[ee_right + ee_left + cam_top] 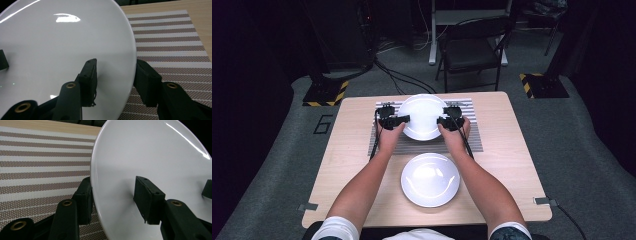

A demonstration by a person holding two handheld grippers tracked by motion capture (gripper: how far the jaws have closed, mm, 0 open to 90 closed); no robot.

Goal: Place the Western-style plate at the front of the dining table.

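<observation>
The step in hand looks like a two-handed grasp of the round white glossy plate [422,116] that sits on the brown-and-white striped woven placemat [472,142] at the far middle of the light wooden desk [507,175]. The left hand-held gripper [403,120] is at the plate's left edge and the right hand-held gripper [443,121] at its right edge.

In the left gripper view, one jaw lies over the plate's [150,157] upper face and the other sits below the rim against the placemat [37,165]; the jaws straddle the rim, yet a gap shows at the upper pad, so the pinch seems not fully closed. The right gripper view shows the same: one jaw on top of the plate [62,42], one under its edge above the placemat [170,45], bracketing the rim but not clearly clamped.

A second white round plate [430,179] rests on the bare desk nearer the person, just clear of the placemat.

The next move probably calls for closing both pairs of jaws firmly and evenly on the rim, then raising both sides together so the slick plate stays level and does not slip.
</observation>
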